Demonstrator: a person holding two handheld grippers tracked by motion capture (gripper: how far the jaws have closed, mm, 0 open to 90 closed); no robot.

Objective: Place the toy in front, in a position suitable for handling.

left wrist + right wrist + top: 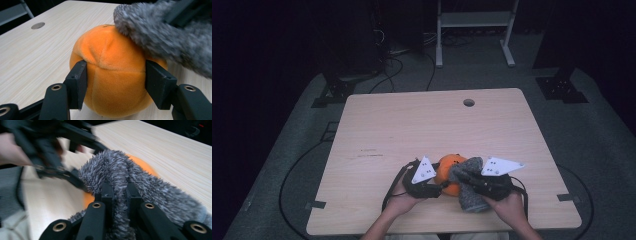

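Two grippers meet near my edge of the table (377,125) in the high view: my left gripper (438,184) at the orange plush ball (449,167), my right gripper (468,179) in the grey fuzzy cloth (472,195) draped over that ball. Through the left gripper view, the jaws press both sides of the orange plush ball (112,75), with the grey fuzzy cloth (165,37) lying on its top. Through the right gripper view, the jaws stand narrow, pinching a fold of grey fuzzy cloth (120,182).

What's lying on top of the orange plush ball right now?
The grey fuzzy cloth drapes over the orange plush ball, upper side only. The ball's far side under it is hidden.
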